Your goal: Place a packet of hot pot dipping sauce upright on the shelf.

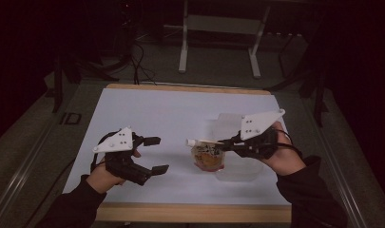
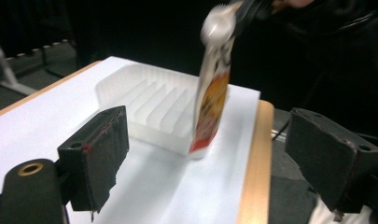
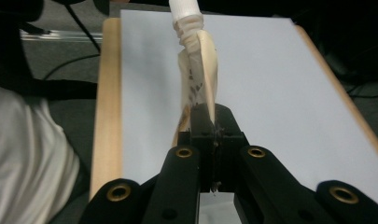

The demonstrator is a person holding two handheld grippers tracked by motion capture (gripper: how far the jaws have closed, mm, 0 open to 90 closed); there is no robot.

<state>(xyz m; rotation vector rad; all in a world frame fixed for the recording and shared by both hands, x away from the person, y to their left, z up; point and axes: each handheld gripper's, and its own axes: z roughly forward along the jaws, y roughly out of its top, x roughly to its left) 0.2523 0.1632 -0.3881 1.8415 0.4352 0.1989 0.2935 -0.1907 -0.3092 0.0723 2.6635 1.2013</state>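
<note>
Only pouch (image 1: 208, 156) beside tray (image 1: 228, 124) edge

We found no words or numbers that we could read. The squeeze pouch (image 2: 210, 100) had dark print and a red and orange picture on it, but it was too blurry and small to read.

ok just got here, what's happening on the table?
A person works with two handheld grippers. The right gripper is shut on a spouted food pouch, holding it near its top above the white table, just beside a clear ridged plastic tray. The left gripper is open and holds nothing, off to the left of the pouch.
</note>
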